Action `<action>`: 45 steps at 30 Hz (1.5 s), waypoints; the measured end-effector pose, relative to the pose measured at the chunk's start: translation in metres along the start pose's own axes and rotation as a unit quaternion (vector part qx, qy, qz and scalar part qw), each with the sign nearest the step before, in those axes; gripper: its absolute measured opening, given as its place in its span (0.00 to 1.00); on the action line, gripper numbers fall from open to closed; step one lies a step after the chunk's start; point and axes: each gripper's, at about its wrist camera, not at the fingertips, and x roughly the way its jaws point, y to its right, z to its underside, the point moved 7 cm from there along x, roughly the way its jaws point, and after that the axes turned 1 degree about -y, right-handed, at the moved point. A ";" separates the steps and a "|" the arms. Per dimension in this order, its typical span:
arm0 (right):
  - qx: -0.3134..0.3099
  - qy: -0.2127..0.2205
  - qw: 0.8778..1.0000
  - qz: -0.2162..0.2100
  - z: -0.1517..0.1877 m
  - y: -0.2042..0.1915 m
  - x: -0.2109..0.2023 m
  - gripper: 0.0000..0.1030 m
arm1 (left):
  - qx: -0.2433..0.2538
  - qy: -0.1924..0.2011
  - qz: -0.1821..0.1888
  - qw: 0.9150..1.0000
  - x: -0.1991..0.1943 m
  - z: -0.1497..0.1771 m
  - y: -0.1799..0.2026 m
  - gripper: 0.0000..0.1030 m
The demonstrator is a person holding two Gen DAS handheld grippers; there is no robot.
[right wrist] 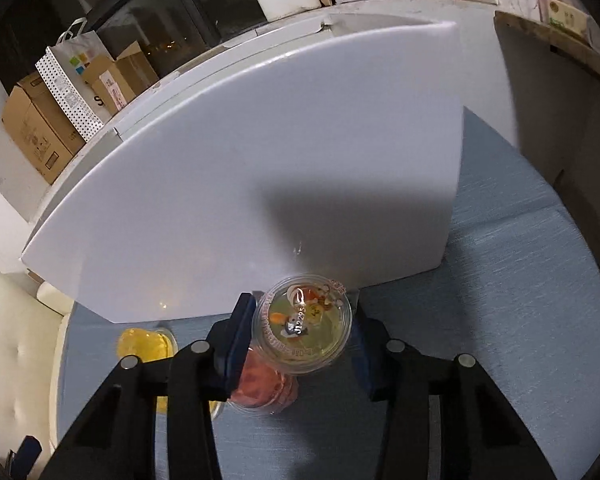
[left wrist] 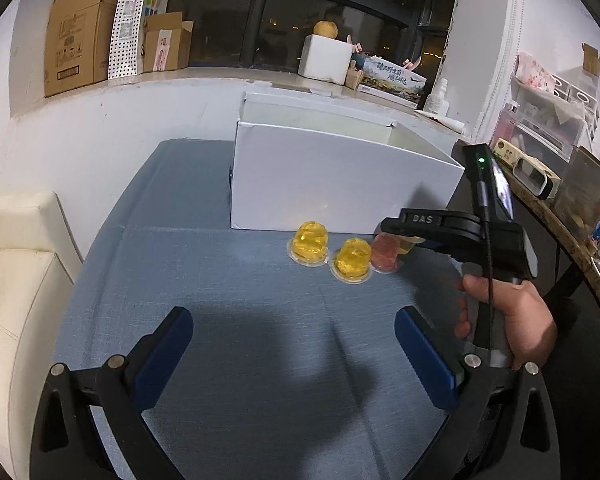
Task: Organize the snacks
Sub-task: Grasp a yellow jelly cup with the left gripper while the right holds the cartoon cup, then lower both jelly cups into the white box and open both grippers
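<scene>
Two yellow jelly cups [left wrist: 310, 244] [left wrist: 351, 260] and a red jelly cup [left wrist: 385, 254] stand lid-down in a row on the blue tablecloth [left wrist: 220, 280], just in front of an open white box [left wrist: 340, 176]. My right gripper [right wrist: 304, 320] is shut on a clear jelly cup with a printed lid [right wrist: 302, 322], lid facing the camera, right before the box wall [right wrist: 260, 160]. The red jelly cup [right wrist: 264, 388] lies under its left finger, with a yellow jelly cup [right wrist: 144, 344] further left. My left gripper [left wrist: 294, 320] hangs open over bare cloth, nearer than the row. The right gripper [left wrist: 404, 240], held by a hand [left wrist: 508, 316], reaches in beside the red cup.
A cream sofa [left wrist: 16, 280] borders the table on the left. A wooden shelf [left wrist: 560, 220] with boxes and jars stands at the right. Cardboard boxes [left wrist: 80, 36] and a white foam box [left wrist: 326, 58] sit on the window ledge behind the white box.
</scene>
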 end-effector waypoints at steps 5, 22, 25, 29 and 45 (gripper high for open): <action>-0.020 0.020 1.000 -0.003 0.002 -0.001 -0.018 0.46 | 0.000 -0.003 -0.007 1.000 0.009 -0.006 -0.001 1.00; -0.151 0.062 0.987 0.002 0.047 -0.002 -0.124 0.46 | 0.015 -0.035 -0.062 0.997 0.094 -0.059 0.002 1.00; -0.142 0.067 0.988 0.000 0.054 0.003 -0.136 0.46 | 0.015 -0.054 -0.070 0.996 0.113 -0.059 0.006 1.00; -0.134 0.066 0.989 -0.002 0.060 0.013 -0.142 0.46 | 0.002 -0.057 -0.071 0.996 0.129 -0.059 0.010 0.85; -0.129 0.068 0.989 -0.018 0.067 0.012 -0.147 0.46 | 0.020 -0.028 -0.018 0.999 0.092 -0.055 0.026 0.36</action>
